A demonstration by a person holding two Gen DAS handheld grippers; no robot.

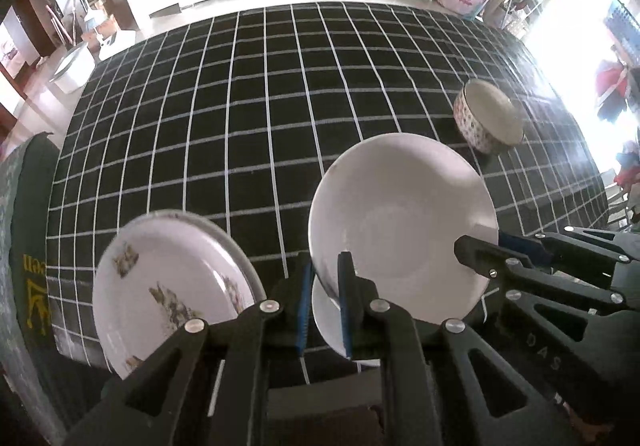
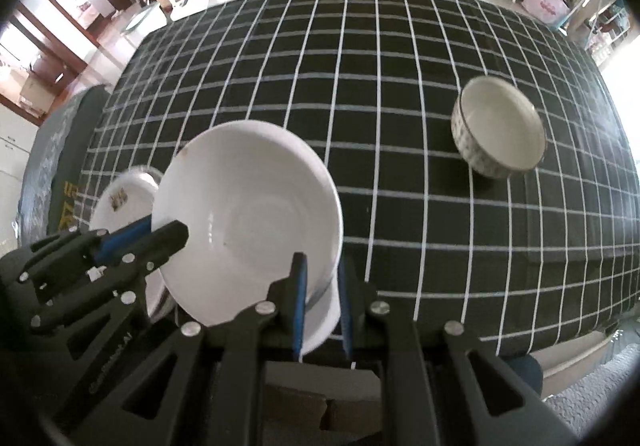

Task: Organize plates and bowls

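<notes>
We hold the white bowl point(image 1: 400, 221) above the near edge of the checked table point(image 1: 240, 125), our left claw point(image 1: 325, 298) clamped on its left rim and our right claw point(image 2: 322, 302) clamped on its right rim. The floral plate point(image 1: 168, 294) lies left; the patterned bowl point(image 2: 500, 129) sits far right.

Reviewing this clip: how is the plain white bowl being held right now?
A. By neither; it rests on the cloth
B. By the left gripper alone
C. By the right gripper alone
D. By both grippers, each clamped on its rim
D: the left gripper and the right gripper each pinch the rim of the white bowl on opposite sides, and it sits raised above the checked tablecloth.
</notes>
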